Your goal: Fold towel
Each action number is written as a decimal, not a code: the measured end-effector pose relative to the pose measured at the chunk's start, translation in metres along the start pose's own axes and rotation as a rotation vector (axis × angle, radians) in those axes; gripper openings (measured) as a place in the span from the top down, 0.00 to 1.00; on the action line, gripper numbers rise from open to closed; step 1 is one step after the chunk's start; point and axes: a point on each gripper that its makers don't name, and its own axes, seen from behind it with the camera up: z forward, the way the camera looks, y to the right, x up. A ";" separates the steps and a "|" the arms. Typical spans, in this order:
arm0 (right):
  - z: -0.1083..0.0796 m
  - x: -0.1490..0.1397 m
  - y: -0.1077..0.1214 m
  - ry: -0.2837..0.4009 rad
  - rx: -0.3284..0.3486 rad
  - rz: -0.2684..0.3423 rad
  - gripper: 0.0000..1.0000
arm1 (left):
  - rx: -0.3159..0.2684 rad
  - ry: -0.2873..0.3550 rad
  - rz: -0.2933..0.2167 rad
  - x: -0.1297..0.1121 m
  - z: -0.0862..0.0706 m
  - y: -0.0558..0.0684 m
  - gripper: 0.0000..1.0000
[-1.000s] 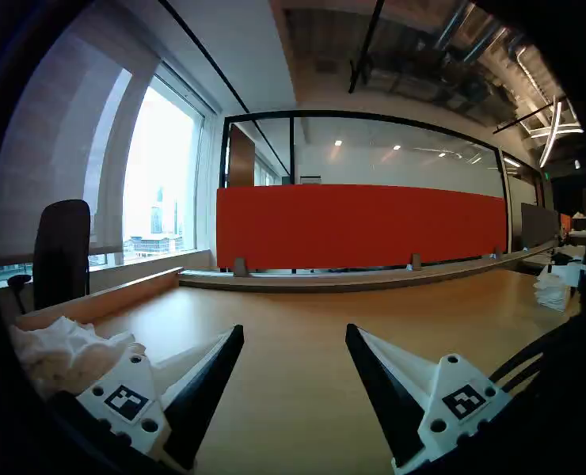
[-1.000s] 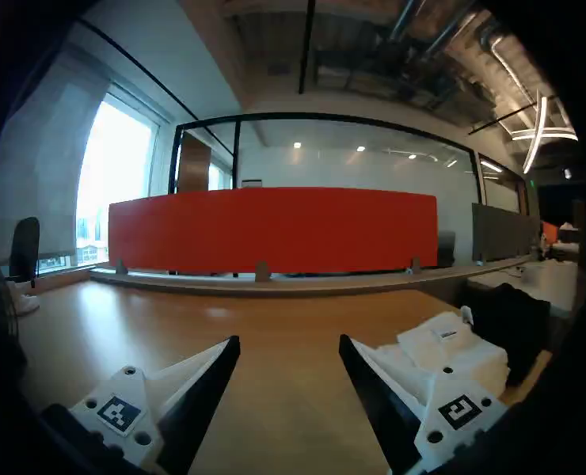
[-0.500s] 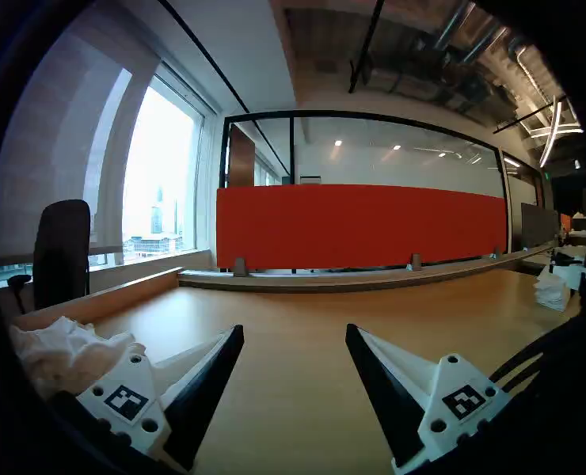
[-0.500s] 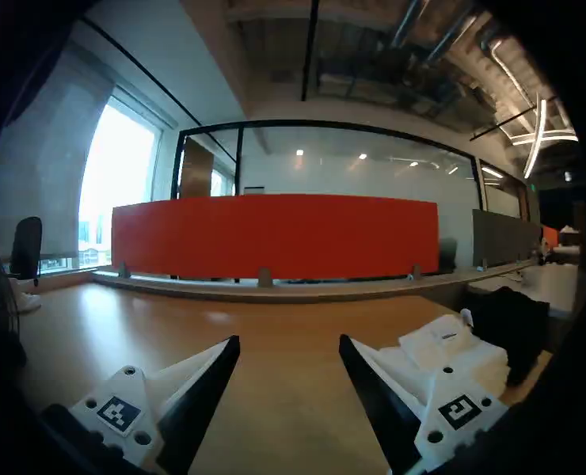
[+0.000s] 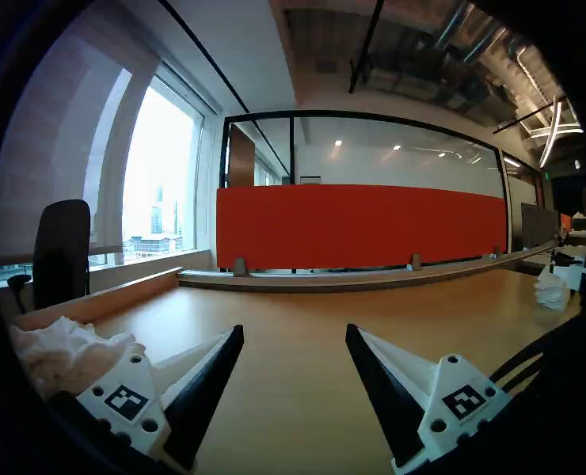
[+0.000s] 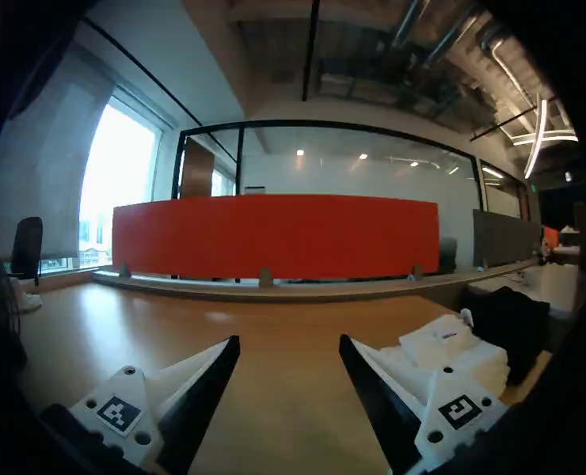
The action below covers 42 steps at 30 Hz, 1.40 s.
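A crumpled white towel [image 5: 63,356] lies on the wooden table [image 5: 309,317] at the left of the left gripper view, just beside my left gripper's left finger. My left gripper [image 5: 293,336] is open above the bare table with nothing between its fingers. In the right gripper view a stack of folded white towels [image 6: 443,348] sits at the right, behind the right finger. My right gripper [image 6: 289,344] is open too, holding nothing. A white pile [image 5: 553,289] also sits far right in the left gripper view.
A red divider panel [image 5: 360,226] runs along the table's far edge. A black office chair [image 5: 59,249] stands at the left by the window. A black object [image 6: 515,317] sits behind the folded stack at the right.
The right gripper view has tilted slightly, so the divider sits a little lower. The left gripper has hardly moved.
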 end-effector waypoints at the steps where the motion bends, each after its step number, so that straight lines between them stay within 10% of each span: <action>1: 0.000 0.000 0.000 0.000 0.000 0.000 0.03 | 0.000 0.000 0.000 0.000 0.000 0.000 0.05; 42: 0.000 -0.001 -0.001 0.000 0.000 0.000 0.02 | -0.004 0.000 -0.001 -0.001 0.004 0.003 0.04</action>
